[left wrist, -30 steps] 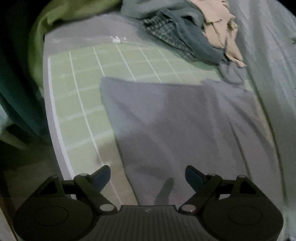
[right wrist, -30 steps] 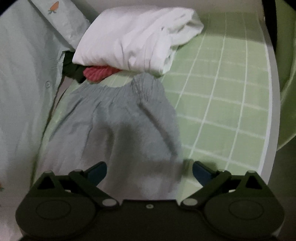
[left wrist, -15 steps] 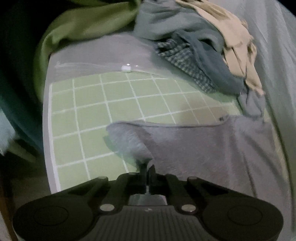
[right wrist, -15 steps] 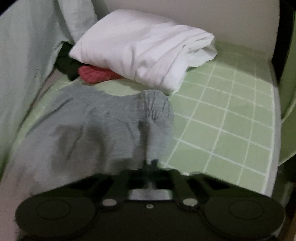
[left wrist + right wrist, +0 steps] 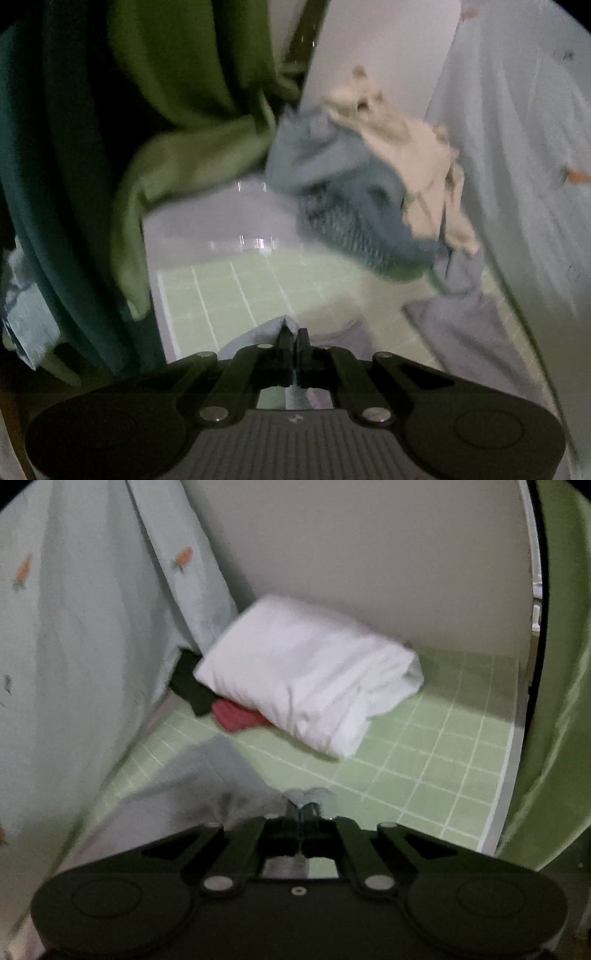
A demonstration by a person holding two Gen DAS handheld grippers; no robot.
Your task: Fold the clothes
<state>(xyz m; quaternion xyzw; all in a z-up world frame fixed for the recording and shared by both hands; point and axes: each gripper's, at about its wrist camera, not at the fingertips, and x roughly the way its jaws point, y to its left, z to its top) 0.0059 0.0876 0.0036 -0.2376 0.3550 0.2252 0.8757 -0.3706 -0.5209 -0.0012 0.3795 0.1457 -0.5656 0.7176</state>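
Grey garment [image 5: 476, 332] pinched at both ends — left tongs [image 5: 293, 338] clamped together on it; right tongs [image 5: 301, 812] likewise.

Dim light; plain pale wall [image 5: 369, 554] behind green gridded mat [image 5: 424, 768]; green curtain [image 5: 177, 110] hanging at left.

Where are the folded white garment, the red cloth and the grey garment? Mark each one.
folded white garment [image 5: 310, 679]: right wrist view, middle of its top face.
red cloth [image 5: 236, 716]: right wrist view, the part showing beneath the white one.
grey garment [image 5: 207, 775]: right wrist view, its lifted panel near the right gripper [image 5: 300, 814].
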